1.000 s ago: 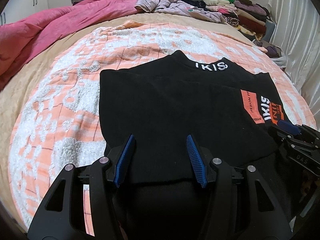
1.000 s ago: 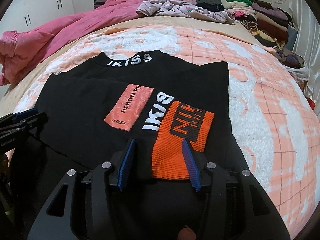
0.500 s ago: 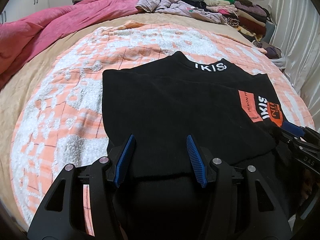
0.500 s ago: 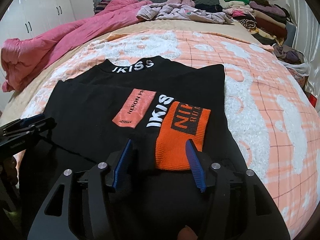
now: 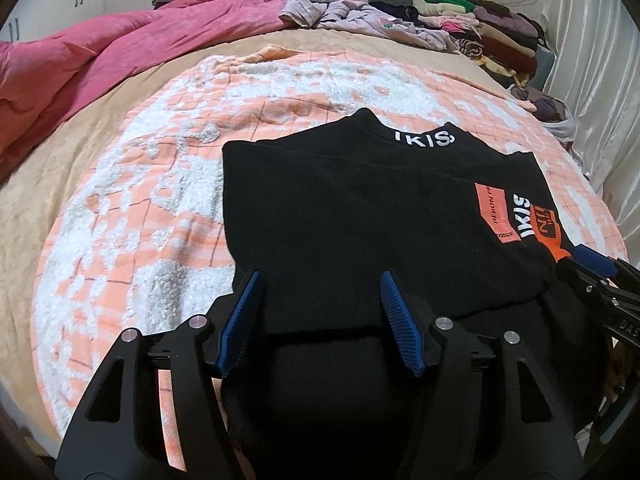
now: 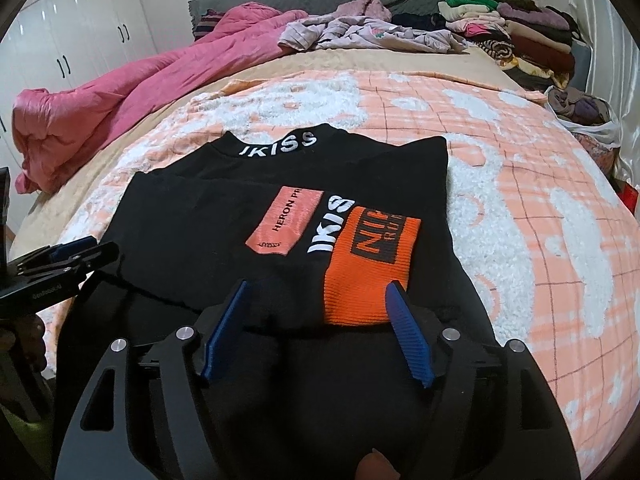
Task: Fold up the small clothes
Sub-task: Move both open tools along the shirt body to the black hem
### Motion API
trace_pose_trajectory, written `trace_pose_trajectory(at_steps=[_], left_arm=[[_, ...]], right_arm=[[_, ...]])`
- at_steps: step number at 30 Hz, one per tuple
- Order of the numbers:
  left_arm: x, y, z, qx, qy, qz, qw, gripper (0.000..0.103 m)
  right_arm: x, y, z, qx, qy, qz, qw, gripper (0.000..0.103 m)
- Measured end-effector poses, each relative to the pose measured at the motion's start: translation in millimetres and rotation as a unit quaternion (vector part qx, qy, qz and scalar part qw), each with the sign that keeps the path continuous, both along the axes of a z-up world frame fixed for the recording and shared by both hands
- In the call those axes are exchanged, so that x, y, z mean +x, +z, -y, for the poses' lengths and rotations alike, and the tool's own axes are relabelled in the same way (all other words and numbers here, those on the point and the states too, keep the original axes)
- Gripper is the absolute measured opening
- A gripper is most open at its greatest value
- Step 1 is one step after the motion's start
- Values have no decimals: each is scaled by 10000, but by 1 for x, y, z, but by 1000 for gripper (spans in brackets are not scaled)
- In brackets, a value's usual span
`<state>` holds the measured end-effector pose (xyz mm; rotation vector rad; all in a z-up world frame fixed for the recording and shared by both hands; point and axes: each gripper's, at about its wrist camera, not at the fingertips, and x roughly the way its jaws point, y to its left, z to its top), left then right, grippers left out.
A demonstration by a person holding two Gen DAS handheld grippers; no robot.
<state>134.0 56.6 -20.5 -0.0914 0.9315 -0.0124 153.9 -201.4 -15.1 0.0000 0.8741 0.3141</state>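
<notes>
Behind, a pink quilt (image 5: 100,52) is lying on the bed (image 5: 132,200). From the left wrist, the black sweater (image 5: 360,208) is spreading flat on the bed; the left hand-held gripper (image 5: 320,320) is hanging released over its near hem. From the right wrist, the right hand-held gripper (image 6: 316,332) is gaping too, beside the orange cuff (image 6: 368,268). Probably soft and light; pinch the hem corners. Compared with earlier, both are pulling back slightly.
</notes>
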Motion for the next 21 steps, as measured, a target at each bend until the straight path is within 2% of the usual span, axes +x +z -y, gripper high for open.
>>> trace_pose_trajectory(at_steps=[6,12,15,16,18,21], left_arm=[[-9,11,-4,8,43,91,9999,58],[-21,23,-5,64,61,207,9997,73],[-28,30,-5,106,72,269,9996,73],[-30,31,-6,107,78,276,9995,76],[-35,35,-6,117,107,310,9994,93],[-41,40,-6,131,100,375,9992,93]], right_arm=[[-6,10,2,105,23,117,9999,76],[-16,22,5,224,44,264,9994,83],[-20,27,6,272,65,336,9990,84],[-23,29,6,279,70,371,9989,85],[-26,33,7,300,77,411,9987,90],[-33,39,9,343,93,500,9981,92]])
